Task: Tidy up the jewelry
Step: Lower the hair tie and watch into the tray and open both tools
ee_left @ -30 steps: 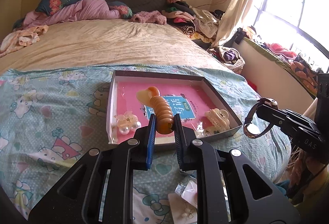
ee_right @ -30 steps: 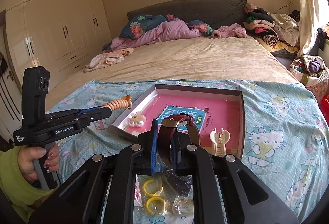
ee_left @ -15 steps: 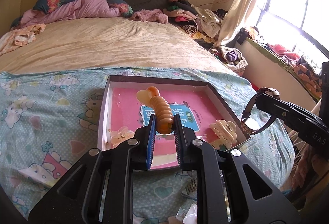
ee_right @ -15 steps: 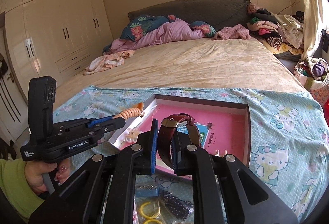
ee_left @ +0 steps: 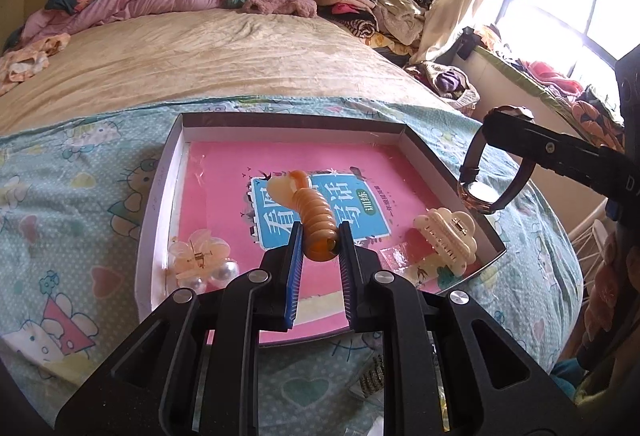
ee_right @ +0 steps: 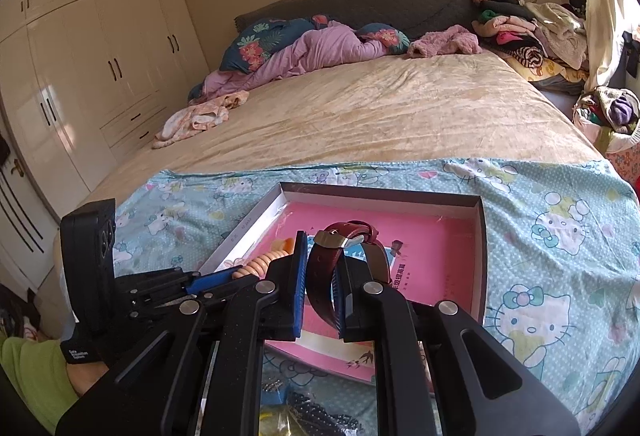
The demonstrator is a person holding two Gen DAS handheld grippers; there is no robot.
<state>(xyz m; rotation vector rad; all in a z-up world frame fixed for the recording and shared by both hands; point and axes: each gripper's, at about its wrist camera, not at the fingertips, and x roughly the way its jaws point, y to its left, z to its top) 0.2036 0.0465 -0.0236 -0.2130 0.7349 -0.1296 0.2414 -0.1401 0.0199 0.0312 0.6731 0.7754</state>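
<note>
A shallow box (ee_left: 160, 192) with a pink bottom lies on the Hello Kitty cloth; it also shows in the right wrist view (ee_right: 482, 256). My left gripper (ee_left: 319, 236) is shut on an orange ribbed hair clip (ee_left: 314, 212), held over the box's middle. My right gripper (ee_right: 321, 256) is shut on a dark red wristwatch (ee_right: 344, 236); in the left wrist view the watch (ee_left: 478, 194) hangs above the box's right rim. Inside the box lie a peach flower clip with pearls (ee_left: 200, 256) and a cream claw clip (ee_left: 446, 236).
The Hello Kitty cloth (ee_right: 560, 228) covers the near end of a beige bed (ee_right: 380, 116). Small bagged items (ee_right: 304, 412) lie on the cloth below the grippers. Clothes are piled at the headboard's right (ee_left: 380, 12). A wardrobe (ee_right: 80, 76) stands on the left.
Both grippers have moved forward over the box, each still holding its item. The box looks nearer and larger in both views.
</note>
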